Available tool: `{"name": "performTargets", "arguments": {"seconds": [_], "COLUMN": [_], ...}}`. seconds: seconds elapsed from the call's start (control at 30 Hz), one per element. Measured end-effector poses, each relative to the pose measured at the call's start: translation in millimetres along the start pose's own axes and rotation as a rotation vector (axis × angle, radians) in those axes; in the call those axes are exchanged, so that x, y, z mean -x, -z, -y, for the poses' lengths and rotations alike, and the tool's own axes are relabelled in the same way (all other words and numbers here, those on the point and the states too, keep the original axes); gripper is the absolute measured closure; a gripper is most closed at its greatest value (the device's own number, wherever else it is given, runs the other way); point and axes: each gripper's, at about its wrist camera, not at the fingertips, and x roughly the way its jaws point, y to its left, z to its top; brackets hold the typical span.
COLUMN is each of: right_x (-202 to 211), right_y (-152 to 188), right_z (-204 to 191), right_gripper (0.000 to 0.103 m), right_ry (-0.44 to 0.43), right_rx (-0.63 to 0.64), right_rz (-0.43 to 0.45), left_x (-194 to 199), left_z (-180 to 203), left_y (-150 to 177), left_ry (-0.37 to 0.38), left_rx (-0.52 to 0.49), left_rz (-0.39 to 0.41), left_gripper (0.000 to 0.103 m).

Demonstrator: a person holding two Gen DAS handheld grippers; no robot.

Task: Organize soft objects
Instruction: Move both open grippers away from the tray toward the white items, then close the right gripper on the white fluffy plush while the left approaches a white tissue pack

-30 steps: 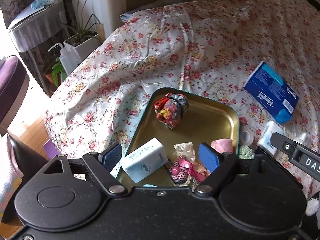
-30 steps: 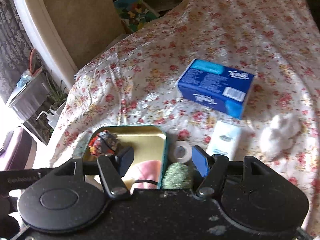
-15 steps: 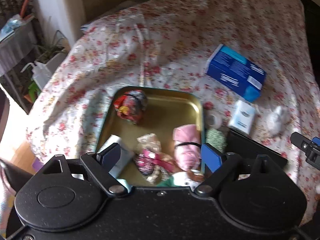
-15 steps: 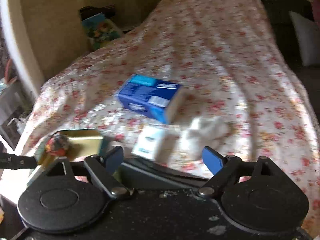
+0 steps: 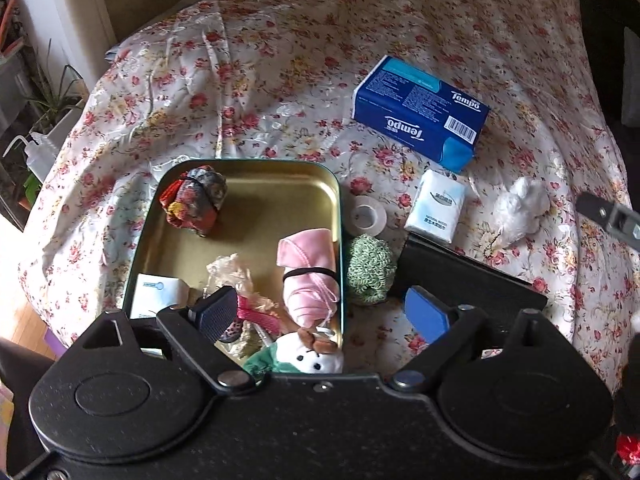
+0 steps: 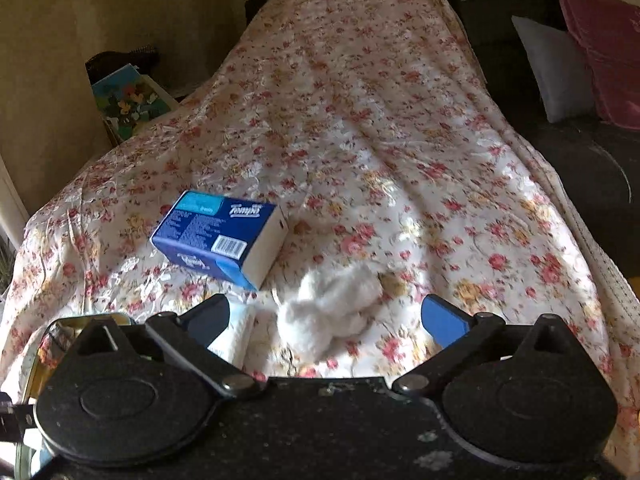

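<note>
White fluffy toy (image 6: 328, 312) lies between right gripper's (image 6: 326, 320) spread jaws.

The bed (image 5: 280, 60) is covered by a floral bedspread (image 6: 360, 140). Directly on the bedspread lie a gold tin tray (image 5: 256, 216), a blue tissue box (image 5: 420, 112), a small white tissue pack (image 5: 436, 212), a roll of clear tape (image 5: 366, 216), a green knitted ball (image 5: 370, 270), a white fluffy toy (image 5: 520, 210) and a black flat case (image 5: 472, 280). The tape lies just beside the tray's right rim.
</note>
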Motion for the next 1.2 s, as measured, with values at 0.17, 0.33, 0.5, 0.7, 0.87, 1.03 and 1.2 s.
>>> {"name": "performTargets", "arguments": {"seconds": [0.17, 0.33, 0.5, 0.7, 0.87, 1.03, 1.2], "right_x": [-13, -31, -54, -85, -110, -132, -150], "right_y": [-7, -11, -13, -25, -23, -20, -13], "right_z": [-13, -38, -58, -43, -16, -1, -7], "right_gripper": [0.0, 0.001, 0.016, 0.015, 0.014, 0.014, 0.017], "right_ry": [0.053, -0.044, -0.086, 0.018, 0.054, 0.066, 0.063], "right_rx": [-0.015, 0.044, 0.094, 0.073, -0.014, -0.104, -0.1], "right_rz": [0.014, -0.063, -0.131, -0.176, -0.291, -0.351, -0.388], "left_x": [-8, -14, -16, -18, -21, -22, -23], "left_z": [4, 3, -1, -9, -9, -4, 0], "left_y": [-2, -5, -6, -6, -6, -5, -4], "left_ry": [0.005, -0.006, -0.015, -0.001, 0.009, 0.026, 0.034], "left_rx": [0.007, 0.026, 0.031, 0.047, 0.052, 0.038, 0.023], "left_rz": [-0.03, -0.045, -0.053, -0.066, -0.081, -0.087, -0.088], "left_gripper": [0.014, 0.014, 0.014, 0.014, 0.014, 0.014, 0.014]}}
